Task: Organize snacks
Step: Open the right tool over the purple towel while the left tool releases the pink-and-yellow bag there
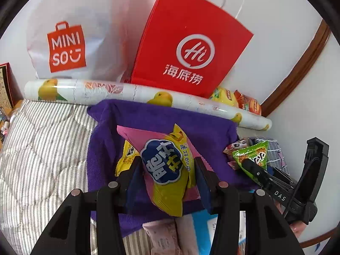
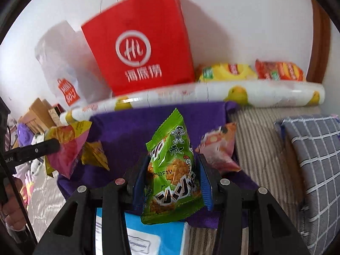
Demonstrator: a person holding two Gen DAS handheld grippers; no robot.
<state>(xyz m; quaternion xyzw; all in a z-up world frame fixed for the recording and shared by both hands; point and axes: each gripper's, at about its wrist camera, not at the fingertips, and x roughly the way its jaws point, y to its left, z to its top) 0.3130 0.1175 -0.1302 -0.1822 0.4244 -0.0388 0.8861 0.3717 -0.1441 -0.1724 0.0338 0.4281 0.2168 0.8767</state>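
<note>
My left gripper (image 1: 167,165) is shut on a pink and yellow snack packet (image 1: 165,170), held above a purple cloth (image 1: 148,114). That packet also shows at the left of the right wrist view (image 2: 65,148). My right gripper (image 2: 173,165) is shut on a green snack packet (image 2: 172,170), also above the purple cloth (image 2: 127,131). The green packet and right gripper show at the right of the left wrist view (image 1: 255,155). A small yellow packet (image 1: 127,155) and a pink packet (image 2: 221,146) lie on the cloth.
A red paper bag (image 1: 187,46) and a white Miniso bag (image 1: 74,38) stand against the wall behind a fruit-print roll (image 1: 131,93). Yellow (image 2: 225,72) and orange (image 2: 278,70) chip bags lie beside them. Striped bedding (image 1: 42,148), a checked pillow (image 2: 314,159), a blue box (image 2: 161,238).
</note>
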